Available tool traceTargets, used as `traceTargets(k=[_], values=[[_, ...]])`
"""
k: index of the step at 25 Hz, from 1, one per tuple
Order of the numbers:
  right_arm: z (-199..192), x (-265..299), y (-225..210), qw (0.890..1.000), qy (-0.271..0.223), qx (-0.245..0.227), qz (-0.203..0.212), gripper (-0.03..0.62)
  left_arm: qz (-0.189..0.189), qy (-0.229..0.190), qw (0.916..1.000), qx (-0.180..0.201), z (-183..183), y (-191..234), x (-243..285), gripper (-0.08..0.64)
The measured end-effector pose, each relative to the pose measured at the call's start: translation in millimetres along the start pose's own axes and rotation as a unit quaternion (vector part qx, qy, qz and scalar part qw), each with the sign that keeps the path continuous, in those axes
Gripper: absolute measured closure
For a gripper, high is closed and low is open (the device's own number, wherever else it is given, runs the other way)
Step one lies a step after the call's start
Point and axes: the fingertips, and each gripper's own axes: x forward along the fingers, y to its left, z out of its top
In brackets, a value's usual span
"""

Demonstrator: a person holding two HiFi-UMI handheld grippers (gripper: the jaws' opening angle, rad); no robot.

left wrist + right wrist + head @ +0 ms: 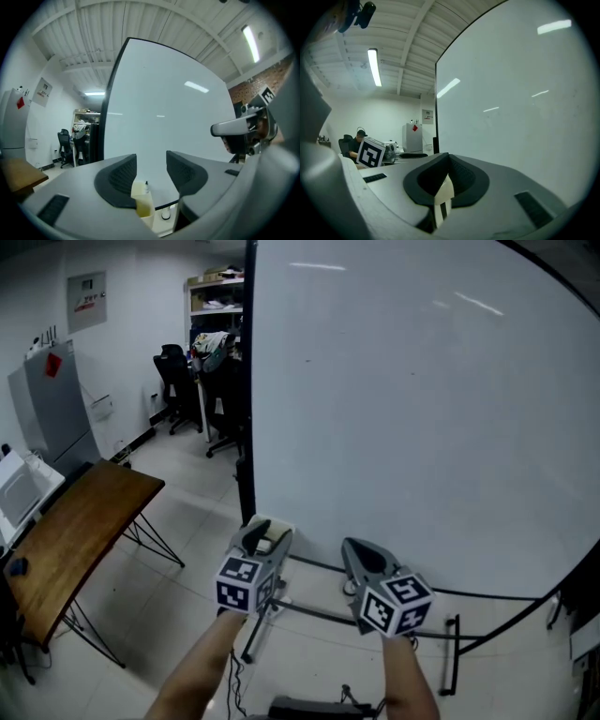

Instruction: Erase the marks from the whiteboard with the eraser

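The whiteboard [422, 409] stands upright on a dark stand [469, 594] and fills most of the head view. Both grippers are held low in front of its lower edge, pointing level at it. The board looks almost clean: only a couple of faint specks [307, 360] show high on it, too small to make out.

The left gripper [151, 161] has its jaws spread, and the board shows through the gap between the pads. Low in that gap a cream block [142, 201] sits against the left-hand jaw, while the other pad stands clear of it. It may be the eraser, but I cannot tell. In the head view something pale also shows at this gripper's tip.

The right gripper [448, 164] has its jaws pressed together. A pale strip with a dark stripe [442, 204] hangs just below the seam, and what it is I cannot say. In the head view its tip looks bare. It is held just beside the left gripper, a little nearer the middle of the board.

To the left, well apart from the board, a wooden table [84, 521] stands on thin black legs. Behind it are a grey cabinet [52, 404], black chairs [178, 381] and a cluttered shelf [216, 296].
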Motion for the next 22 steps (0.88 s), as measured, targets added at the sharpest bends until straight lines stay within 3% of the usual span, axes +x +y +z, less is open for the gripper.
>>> traceTargets(k=[8,22], values=[[34,-24,-13,0.999,-0.034,-0.024,-0.022,0.601,-0.099,-0.048,0.9939,-0.010,57,-68,3,0.546],[49,-69,-49,0.996,-0.074,-0.019,-0.047,0.603,-0.183,-0.068,0.9807,0.006,79,-154,18,0.559]])
